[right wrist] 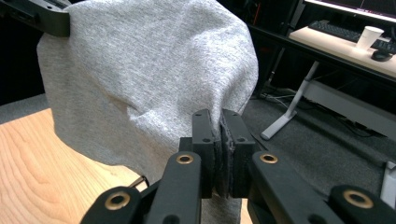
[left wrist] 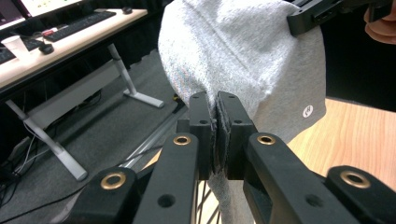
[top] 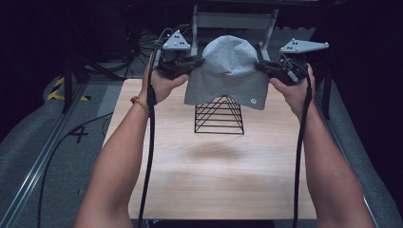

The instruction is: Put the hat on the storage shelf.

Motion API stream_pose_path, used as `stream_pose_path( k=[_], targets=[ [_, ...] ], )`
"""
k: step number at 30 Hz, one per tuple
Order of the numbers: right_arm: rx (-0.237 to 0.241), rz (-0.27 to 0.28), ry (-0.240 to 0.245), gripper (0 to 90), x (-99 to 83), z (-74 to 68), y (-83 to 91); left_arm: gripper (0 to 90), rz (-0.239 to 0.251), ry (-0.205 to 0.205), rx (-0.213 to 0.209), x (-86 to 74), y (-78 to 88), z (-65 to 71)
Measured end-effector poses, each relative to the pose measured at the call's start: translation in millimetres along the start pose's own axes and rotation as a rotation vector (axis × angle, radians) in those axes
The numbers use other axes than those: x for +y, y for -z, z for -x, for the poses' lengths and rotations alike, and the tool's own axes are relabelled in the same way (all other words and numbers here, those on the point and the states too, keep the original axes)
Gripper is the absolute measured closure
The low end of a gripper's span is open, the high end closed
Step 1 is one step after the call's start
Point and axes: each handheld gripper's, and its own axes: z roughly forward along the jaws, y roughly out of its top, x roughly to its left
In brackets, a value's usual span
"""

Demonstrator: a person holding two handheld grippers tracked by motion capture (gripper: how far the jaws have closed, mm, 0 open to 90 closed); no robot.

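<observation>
Holding hat (top: 227, 71) stretched above wire stand (top: 219, 116), left gripper (top: 198, 60) and right gripper (top: 260, 65) each pinching one edge, so I can drape it.

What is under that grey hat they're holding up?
Under the grey hat stands a black wire pyramid stand on the wooden table. Its base and lower rungs show; the hat's hem covers its tip, so contact can't be judged.

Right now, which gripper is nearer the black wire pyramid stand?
Neither clearly. The left gripper and right gripper each pinch a side of the grey knit beanie, flanking and above the black wire pyramid stand.
</observation>
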Motion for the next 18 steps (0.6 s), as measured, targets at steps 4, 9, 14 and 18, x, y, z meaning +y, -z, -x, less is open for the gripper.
stream_pose_path(
  k=[4, 9, 14, 18],
  targets=[
    [0.003, -0.016, -0.003, 85.2, -6.4, -2.9, -6.4, 85.6, -0.009, 0.002, 0.003, -5.1, -2.7, 3.3],
    [0.004, -0.020, -0.007, 85.2, -10.2, -1.9, -8.3, 85.7, -0.007, 0.018, -0.001, -10.6, -5.0, 0.4],
    [0.017, -0.004, -0.009, 85.2, -7.5, -1.6, 1.1, 85.7, 0.021, 0.006, -0.025, -7.8, 5.1, 5.1],
    [0.021, 0.001, 0.003, 85.2, -6.0, -4.9, 9.3, 85.7, 0.031, -0.005, -0.041, -8.3, 12.6, 11.3]
  ],
)
